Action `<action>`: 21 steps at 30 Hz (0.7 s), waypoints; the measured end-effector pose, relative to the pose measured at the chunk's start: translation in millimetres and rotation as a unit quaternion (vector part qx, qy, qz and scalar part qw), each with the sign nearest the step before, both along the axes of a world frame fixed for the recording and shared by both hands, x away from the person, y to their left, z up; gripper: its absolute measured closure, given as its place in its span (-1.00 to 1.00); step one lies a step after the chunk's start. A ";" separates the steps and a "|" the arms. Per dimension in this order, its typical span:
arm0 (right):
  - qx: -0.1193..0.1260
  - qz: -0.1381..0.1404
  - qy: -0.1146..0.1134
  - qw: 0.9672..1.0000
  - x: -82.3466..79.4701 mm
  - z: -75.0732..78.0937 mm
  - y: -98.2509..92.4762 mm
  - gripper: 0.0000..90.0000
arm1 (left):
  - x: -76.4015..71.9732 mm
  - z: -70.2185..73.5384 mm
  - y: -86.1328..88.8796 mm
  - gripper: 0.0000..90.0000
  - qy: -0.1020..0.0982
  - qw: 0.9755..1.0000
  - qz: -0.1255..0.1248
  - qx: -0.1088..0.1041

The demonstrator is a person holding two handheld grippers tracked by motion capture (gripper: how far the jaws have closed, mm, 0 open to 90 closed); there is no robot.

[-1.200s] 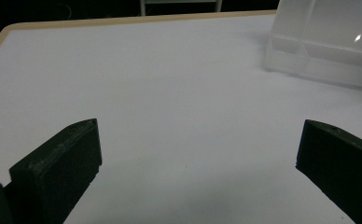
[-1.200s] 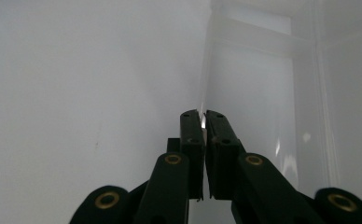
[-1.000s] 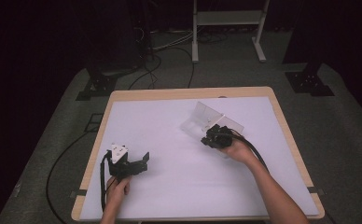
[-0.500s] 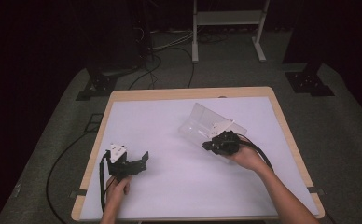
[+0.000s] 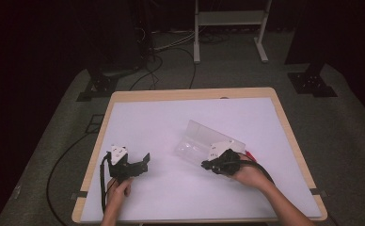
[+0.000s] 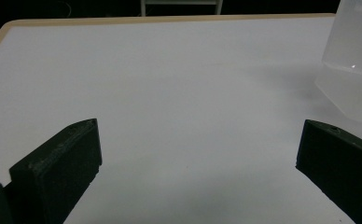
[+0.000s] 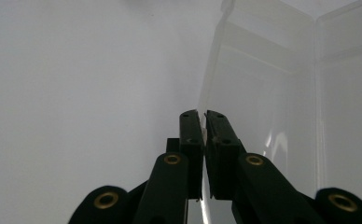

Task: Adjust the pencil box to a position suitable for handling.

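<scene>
**Right jaws pinching the edge of a clear plastic box; left jaws spread over bare table**

Pressed together on a thin clear wall, as seen in the right gripper view: right gripper (image 7: 202,114) clamping the near edge of the clear plastic box (image 7: 281,93), one black jaw on either side of the sheet. Hard to read beyond the jaws there, with clear walls, faint creases and glare over a white ground.

From the high view, right gripper (image 5: 208,165) at the near right part of the table (image 5: 162,96), held by the right hand (image 5: 249,175), with the box (image 5: 204,141) stretching away from it. Long axis of the box running from near right to far left, lid panel raised at an angle. Small red item just beside the right hand, too small to identify.

Spread wide, nothing between: left gripper (image 6: 198,149) over plain white surface, box (image 6: 354,56) cut off at the right edge of the left gripper view. In the high view, left gripper (image 5: 145,162) near the front left, well apart from the box, left hand (image 5: 117,188) behind it, jaws pointing right.
</scene>
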State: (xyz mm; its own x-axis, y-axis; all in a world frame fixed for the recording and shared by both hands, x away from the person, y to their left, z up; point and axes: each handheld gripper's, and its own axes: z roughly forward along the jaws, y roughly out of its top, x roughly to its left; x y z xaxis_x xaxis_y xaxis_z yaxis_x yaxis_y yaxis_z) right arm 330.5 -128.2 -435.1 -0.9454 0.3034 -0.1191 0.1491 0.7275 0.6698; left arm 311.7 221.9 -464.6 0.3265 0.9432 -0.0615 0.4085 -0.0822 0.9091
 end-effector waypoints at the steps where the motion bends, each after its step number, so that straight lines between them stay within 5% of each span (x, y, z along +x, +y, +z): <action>1: -0.004 0.003 -0.001 1.000 -1.5 -1.0 0.5 0.90 | 0.0 0.0 0.0 -1.00 0.000 1.000 0.001 -0.001; 21: -0.009 0.039 0.016 0.999 -8.3 -14.5 5.2 0.90 | 0.1 -0.1 0.6 -1.00 0.002 1.000 0.004 -0.005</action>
